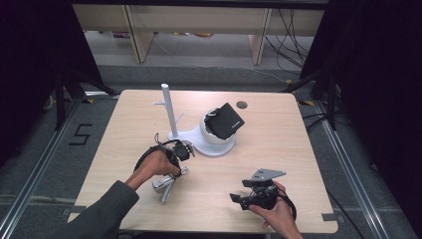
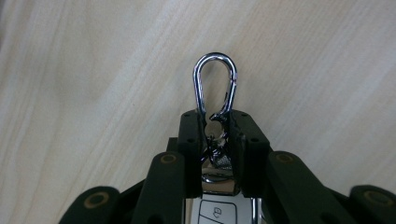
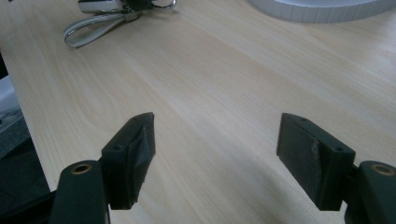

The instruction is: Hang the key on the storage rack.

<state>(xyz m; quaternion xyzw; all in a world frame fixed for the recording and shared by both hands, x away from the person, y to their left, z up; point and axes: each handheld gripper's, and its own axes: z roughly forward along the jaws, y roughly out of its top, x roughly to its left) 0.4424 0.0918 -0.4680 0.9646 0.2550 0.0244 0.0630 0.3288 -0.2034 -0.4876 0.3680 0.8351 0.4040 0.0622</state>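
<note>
The fingers of the left gripper are closed on the lower end of a shiny metal carabiner clip, whose rounded loop sticks out past the fingertips over the pale wooden desk. Just beneath the clip, between the gripper's arms, the top of a white car key fob with button icons shows. In the high view the left gripper sits near the middle-left of the desk, held by the person's left hand, with the key bunch and its strap lying on the wood just beside the hand. The right gripper has its fingers spread wide with nothing between them, hovering over bare wood; in the high view it is near the front edge at the right, held by the right hand and well apart from the left one. Behind the left gripper stands a white stand with an upright post on a rounded base, and a black box-like object rests tilted on that base. From the right gripper view, a grey striped strap loop lies on the desk far ahead, and the edge of the white base appears at the top right.
</note>
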